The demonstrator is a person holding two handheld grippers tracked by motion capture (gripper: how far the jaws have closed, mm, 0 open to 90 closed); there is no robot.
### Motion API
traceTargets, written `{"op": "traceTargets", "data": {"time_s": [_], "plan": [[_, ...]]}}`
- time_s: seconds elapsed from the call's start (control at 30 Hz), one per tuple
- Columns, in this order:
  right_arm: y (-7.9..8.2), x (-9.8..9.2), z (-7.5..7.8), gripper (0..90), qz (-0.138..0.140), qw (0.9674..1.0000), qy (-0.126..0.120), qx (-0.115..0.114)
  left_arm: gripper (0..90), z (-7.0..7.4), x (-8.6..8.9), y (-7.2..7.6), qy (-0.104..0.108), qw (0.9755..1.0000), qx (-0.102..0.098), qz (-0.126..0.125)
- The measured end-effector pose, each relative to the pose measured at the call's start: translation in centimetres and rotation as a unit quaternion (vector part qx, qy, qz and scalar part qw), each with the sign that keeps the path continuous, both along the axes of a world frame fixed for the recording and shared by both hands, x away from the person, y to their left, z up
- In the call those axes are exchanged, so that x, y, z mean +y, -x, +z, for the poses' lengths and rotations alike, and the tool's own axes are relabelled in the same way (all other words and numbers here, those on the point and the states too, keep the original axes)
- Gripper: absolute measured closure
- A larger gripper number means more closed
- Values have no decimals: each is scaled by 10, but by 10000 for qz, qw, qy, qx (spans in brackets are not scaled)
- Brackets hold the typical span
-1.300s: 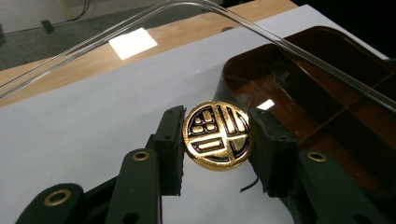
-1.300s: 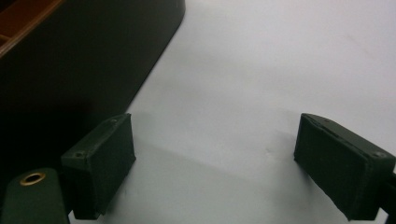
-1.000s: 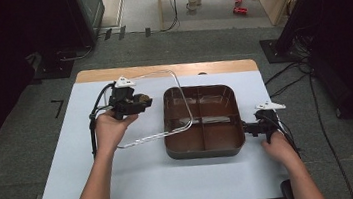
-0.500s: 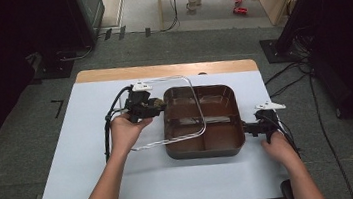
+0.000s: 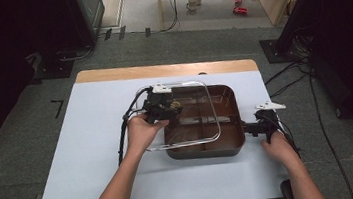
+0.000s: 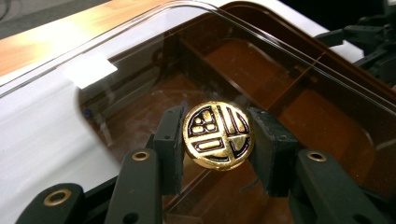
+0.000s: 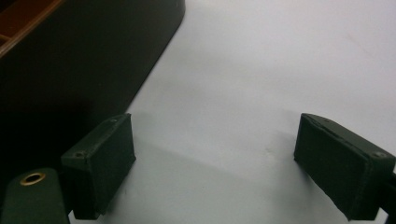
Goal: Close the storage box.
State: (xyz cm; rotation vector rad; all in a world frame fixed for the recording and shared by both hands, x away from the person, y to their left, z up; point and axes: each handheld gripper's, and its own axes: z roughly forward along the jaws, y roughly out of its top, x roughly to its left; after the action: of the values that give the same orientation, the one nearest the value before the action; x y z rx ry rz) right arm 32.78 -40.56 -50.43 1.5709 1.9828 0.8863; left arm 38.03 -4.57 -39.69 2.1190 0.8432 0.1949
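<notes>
— What colours are showing on the lid (image 6: 140, 60) and its knob (image 6: 218, 135)?
— The lid is showing clear; the knob is gleaming gold with black line-patterning.
— And the box (image 5: 232, 146)?
— It is showing dark brown, sitting on a pale blue-white table (image 5: 85, 155) with a wooden edge.

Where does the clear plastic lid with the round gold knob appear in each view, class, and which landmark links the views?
High view: the clear plastic lid sits at centre, over the left part of the brown compartment tray.
Left gripper view: the lid spans the frame, its round gold knob low at centre between the left gripper fingers.
Right gripper view: not in it.
Shared landmark: the brown tray, whose dark outer wall stands upper left there.
</notes>
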Motion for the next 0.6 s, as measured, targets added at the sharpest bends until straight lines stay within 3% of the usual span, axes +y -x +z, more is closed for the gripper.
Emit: {"op": "traceTargets", "data": {"time_s": [0.37, 0.6], "plan": [[0, 0, 0, 118, -3, 10000, -2, -3, 594, -8, -39, 0, -90, 9996, 37, -273], [0, 0, 0, 118, -2, 10000, 1, -5, 593, -16, -60, 2, -308, 9987, 55, -392]]}}
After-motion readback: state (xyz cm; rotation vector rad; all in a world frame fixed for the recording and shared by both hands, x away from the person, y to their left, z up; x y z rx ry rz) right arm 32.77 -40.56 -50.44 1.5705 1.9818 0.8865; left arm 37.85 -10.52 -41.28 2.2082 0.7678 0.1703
